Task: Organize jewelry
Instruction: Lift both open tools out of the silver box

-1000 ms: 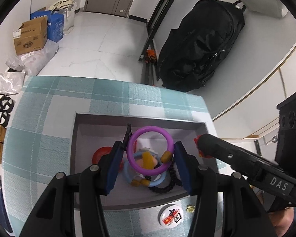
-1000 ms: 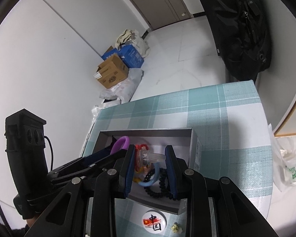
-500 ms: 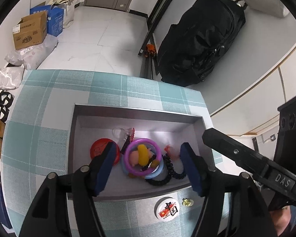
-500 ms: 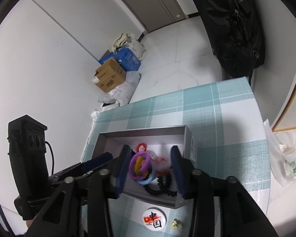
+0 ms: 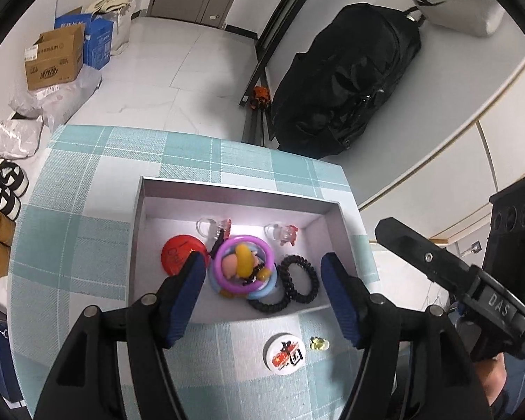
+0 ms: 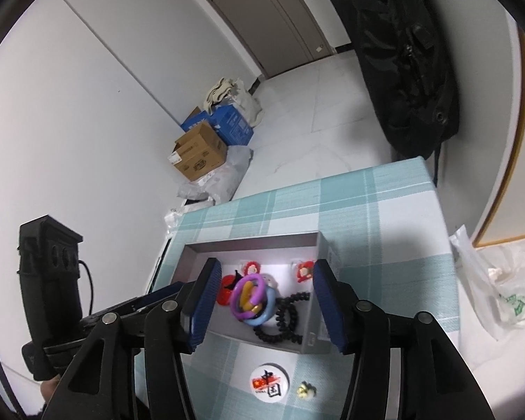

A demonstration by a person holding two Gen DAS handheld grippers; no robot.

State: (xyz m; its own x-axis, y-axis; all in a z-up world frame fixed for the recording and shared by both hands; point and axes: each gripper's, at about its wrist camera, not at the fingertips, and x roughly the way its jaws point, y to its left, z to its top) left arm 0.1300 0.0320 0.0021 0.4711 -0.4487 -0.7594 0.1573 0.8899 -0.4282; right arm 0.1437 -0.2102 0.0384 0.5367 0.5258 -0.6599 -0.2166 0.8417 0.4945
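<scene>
Inside the grey box (image 5: 234,196) lie a purple ring (image 5: 242,265) and black coil ties (image 5: 299,279).

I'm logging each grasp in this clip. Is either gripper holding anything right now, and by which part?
Nothing is held. The left gripper is open; the right gripper's jaws are opening, empty. The purple ring lies in the box.

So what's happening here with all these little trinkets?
A person is sorting jewelry into a grey box on a checked table, using two hand-held tongs. The purple ring lies in the box on a blue ring, beside black coil hair ties. The left tongs are open and empty; the right tongs are opening, holding nothing. A white badge waits outside the box.
</scene>
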